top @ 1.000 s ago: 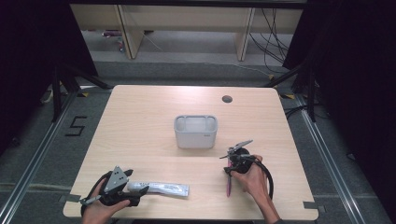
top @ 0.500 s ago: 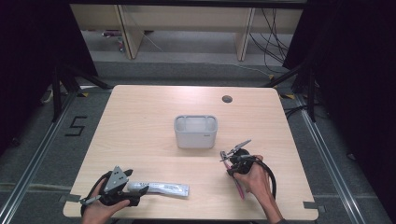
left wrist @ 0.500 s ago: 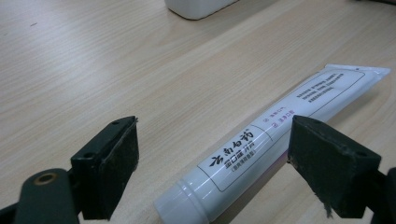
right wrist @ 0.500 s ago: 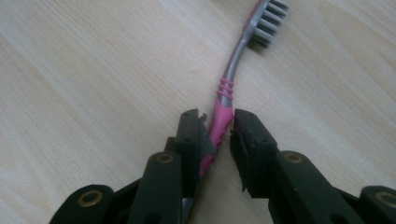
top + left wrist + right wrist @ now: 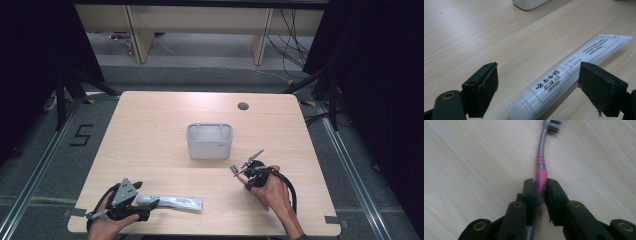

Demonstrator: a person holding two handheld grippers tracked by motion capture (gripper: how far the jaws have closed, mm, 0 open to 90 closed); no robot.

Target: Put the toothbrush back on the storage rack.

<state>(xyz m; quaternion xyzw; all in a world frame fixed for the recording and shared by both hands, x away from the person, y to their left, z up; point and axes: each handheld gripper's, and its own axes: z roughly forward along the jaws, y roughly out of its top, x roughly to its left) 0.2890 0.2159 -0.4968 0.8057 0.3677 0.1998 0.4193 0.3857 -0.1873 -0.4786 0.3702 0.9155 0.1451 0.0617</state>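
Table: pale wood-grain top with rounded corners and a small round hole near the far edge, beyond the holder and to its right.

Holder: light grey, boxy, open at the top, standing upright near the middle of the table. All places below are taken from it.

Toothpaste tube: white, lying flat toward the near edge, on the near left of the holder and well apart from it. In the left gripper view the tube shows black characters inside a thin outlined panel, a round shoulder at the cap end and a flat crimped tail pointing away.

Toothbrush: pink grip section with ribbed rings, grey neck, bristle head at the far tip. It lies on the table on the near right of the holder.

Left gripper: near left of the holder, at the cap end of the tube. Jaws stand wide, one on each side of the tube; pads clear of it, no contact seen.

Right gripper: near right of the holder. Jaws have just been closing; narrow now, pads pressed on the pink part of the toothbrush handle.
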